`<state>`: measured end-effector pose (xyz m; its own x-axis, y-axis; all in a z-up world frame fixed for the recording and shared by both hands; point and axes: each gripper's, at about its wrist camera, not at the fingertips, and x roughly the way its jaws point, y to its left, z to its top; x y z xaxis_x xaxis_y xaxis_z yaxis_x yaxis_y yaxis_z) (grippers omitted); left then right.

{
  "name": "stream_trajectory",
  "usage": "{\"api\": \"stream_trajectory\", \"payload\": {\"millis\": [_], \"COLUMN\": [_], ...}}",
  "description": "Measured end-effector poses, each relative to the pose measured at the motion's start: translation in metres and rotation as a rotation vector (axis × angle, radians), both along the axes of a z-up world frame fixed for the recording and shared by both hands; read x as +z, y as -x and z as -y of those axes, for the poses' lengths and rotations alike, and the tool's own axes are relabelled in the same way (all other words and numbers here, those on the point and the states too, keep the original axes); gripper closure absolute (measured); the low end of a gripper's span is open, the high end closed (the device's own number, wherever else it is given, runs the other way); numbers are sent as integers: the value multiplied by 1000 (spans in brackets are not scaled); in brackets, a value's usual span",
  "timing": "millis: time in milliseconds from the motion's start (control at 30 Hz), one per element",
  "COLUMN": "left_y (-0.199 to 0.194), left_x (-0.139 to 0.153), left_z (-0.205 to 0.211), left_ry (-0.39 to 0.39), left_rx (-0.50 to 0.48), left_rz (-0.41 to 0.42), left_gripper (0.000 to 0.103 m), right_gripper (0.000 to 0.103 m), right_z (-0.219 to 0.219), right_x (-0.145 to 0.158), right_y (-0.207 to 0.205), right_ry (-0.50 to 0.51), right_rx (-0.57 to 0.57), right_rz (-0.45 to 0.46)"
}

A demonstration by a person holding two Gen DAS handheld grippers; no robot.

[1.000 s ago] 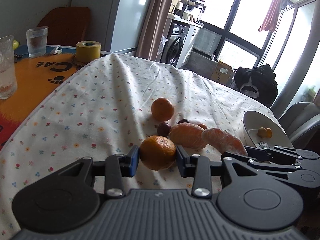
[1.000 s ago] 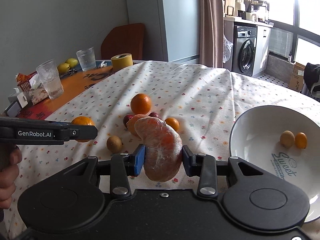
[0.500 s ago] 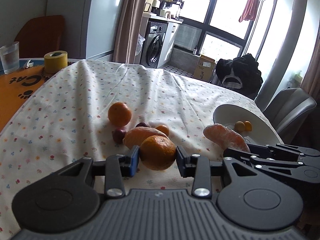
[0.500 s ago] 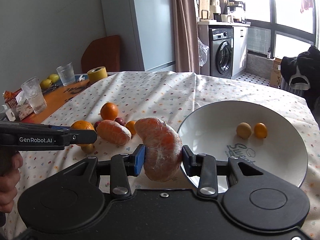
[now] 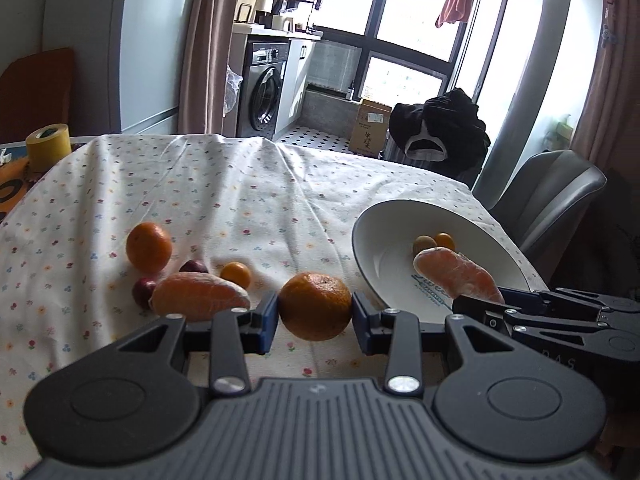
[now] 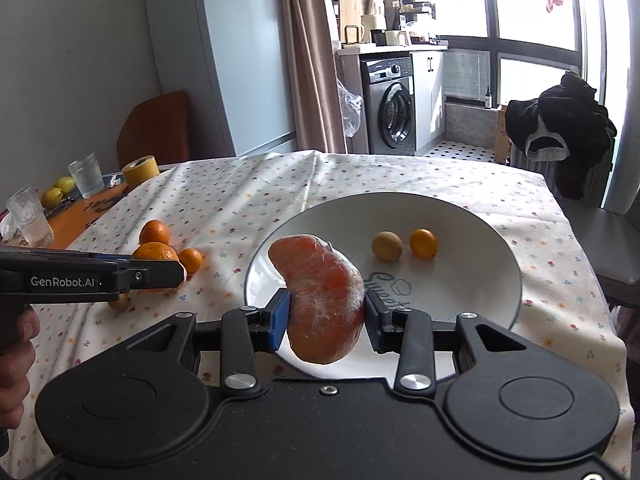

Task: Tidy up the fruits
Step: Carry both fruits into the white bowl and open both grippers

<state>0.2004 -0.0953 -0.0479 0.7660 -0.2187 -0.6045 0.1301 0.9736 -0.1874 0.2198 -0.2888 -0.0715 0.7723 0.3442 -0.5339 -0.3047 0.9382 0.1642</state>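
- The left gripper (image 6: pixel 160 276) has white letters on its black side that say "GenRobot.AI".
- The white bowl (image 6: pixel 492 240) has dark curly writing on its bottom. It starts with "Sweet"; the rest is hidden.
- The orange mat (image 6: pixel 86 212) at the far left of the table has big dark letters. They are upside down and cannot be read for sure.
- The left gripper pinches a round orange (image 5: pixel 315 306) between its blue pads. The orange has bumpy skin and is held above the tablecloth (image 5: pixel 240 200), just beside the bowl's rim.
- The right gripper (image 6: pixel 326 312) pinches a peeled orange piece (image 6: pixel 324 296). It is curved like a bean, with white stringy bits on it, and hangs over the near side of the bowl.
- Two small fruits lie in the bowl: a brownish one (image 6: pixel 387 246) and a small orange one (image 6: pixel 424 243), near each other.
- On the cloth lie another round orange (image 5: pixel 149 246), another peeled piece (image 5: pixel 199 302), a tiny orange fruit (image 5: pixel 236 275) and two dark red fruits (image 5: pixel 144 292).
- The cloth is white, wrinkled, and dotted with little flowers.
- A roll of yellow tape (image 6: pixel 139 172) and two clear glasses (image 6: pixel 86 175) stand far off by the mat.
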Motion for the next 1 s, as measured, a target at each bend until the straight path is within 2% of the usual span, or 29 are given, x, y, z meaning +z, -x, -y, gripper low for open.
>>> {"api": "stream_trajectory", "payload": {"millis": [333, 733, 900, 967, 1000], "left_y": [-17, -39, -43, -43, -43], "left_x": [-3, -12, -16, -17, -17], "left_z": [30, 58, 63, 66, 67], "left_ry": [-22, -76, -87, -111, -119], "left_rx": [-69, -121, -128, -127, -126], "left_rz": [3, -8, -12, 0, 4], "left_gripper": [65, 65, 65, 65, 65], "right_gripper": [66, 65, 57, 49, 49], "right_z": [33, 39, 41, 41, 42], "right_x": [-8, -15, -19, -19, -20], "right_y": [-1, -12, -11, -7, -6], "right_ry": [-12, -20, -34, -46, -49], "right_rx": [-96, -193, -204, -200, -203], "right_rz": [-4, 34, 46, 54, 57]}}
